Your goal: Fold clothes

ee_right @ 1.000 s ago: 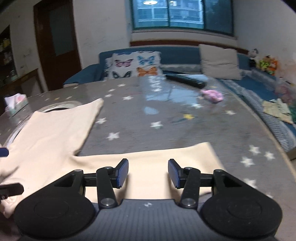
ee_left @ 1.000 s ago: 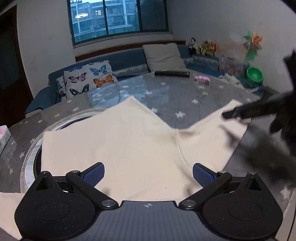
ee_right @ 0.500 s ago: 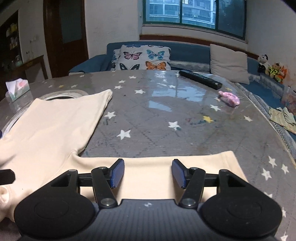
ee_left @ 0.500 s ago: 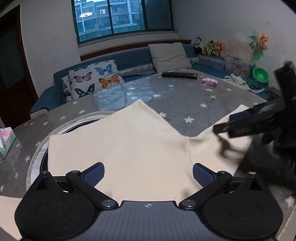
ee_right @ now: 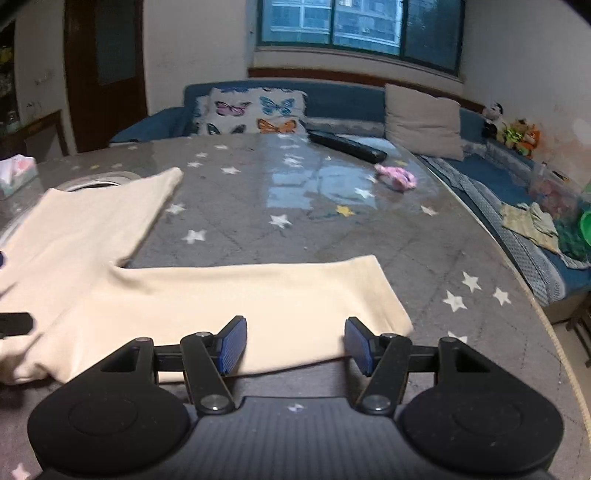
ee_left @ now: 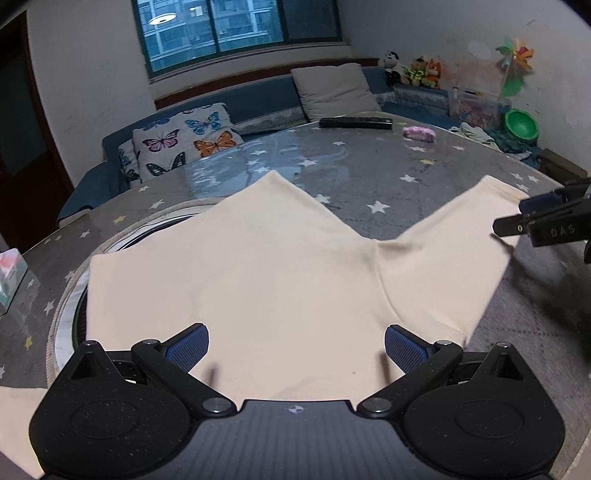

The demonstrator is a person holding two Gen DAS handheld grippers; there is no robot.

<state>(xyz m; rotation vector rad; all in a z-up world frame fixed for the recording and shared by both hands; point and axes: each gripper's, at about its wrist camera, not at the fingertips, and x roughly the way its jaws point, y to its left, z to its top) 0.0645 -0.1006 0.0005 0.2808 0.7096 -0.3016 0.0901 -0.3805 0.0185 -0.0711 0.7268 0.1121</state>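
Dim living room at dusk, sofa under the window

A blue sofa (ee_left: 258, 99) runs along white walls below a dark-framed window (ee_left: 236, 33) that reflects a ceiling lamp. A butterfly cushion (ee_left: 181, 144) and a grey pillow (ee_left: 336, 92) lean on it, with plush toys (ee_left: 417, 70) at the corner. A dark wooden door (ee_right: 99, 74) stands left. The round worktop (ee_right: 332, 229) wears a grey, star-printed cover.

Round grey star-patterned table (ee_right: 424, 258) with glossy top, cream garment (ee_left: 280, 266) spread flat across it, black remote (ee_left: 355, 123) and pink bundle (ee_left: 419, 133) near far edge, tissue box (ee_left: 11, 275) at left
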